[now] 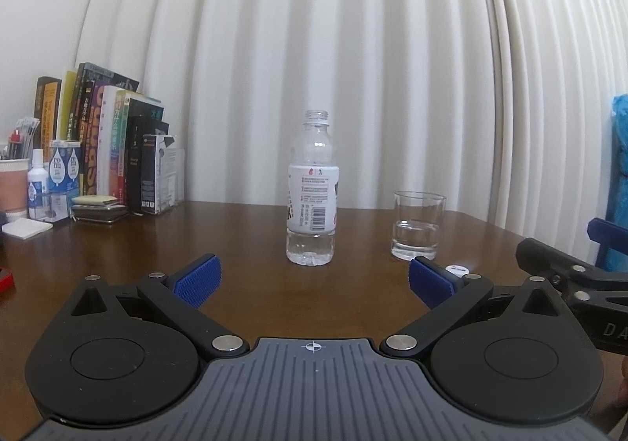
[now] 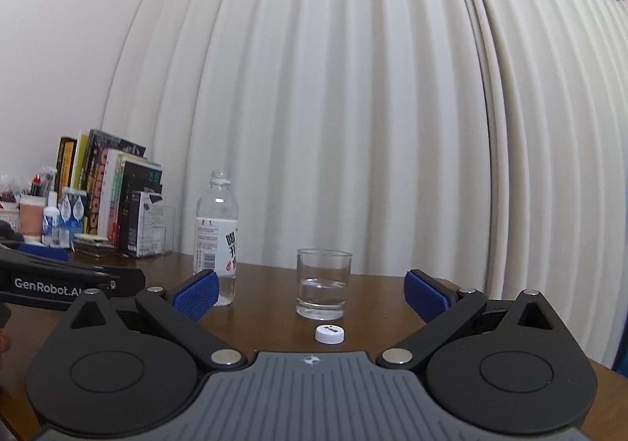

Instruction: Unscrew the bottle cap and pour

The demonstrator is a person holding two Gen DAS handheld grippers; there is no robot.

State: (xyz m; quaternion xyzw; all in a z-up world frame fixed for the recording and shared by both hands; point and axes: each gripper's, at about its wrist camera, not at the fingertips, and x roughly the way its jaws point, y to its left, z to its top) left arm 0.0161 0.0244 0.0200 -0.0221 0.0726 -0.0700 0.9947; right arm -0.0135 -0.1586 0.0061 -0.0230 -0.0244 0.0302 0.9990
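A clear plastic bottle [image 1: 312,197] with a white label stands upright and uncapped on the brown table, with a little water at its bottom. It also shows in the right wrist view [image 2: 216,240]. A glass [image 1: 418,225] holding some water stands to its right, also seen in the right wrist view [image 2: 322,282]. The white cap [image 2: 330,333] lies on the table in front of the glass; it peeks out in the left wrist view [image 1: 457,269]. My left gripper [image 1: 312,282] is open and empty, short of the bottle. My right gripper [image 2: 312,295] is open and empty, short of the glass.
A row of books [image 1: 114,142] and small bottles and boxes [image 1: 51,182] stand at the back left of the wooden table [image 1: 235,244]. A white curtain [image 1: 353,48] hangs behind. The right gripper's body [image 1: 581,284] shows at the left view's right edge.
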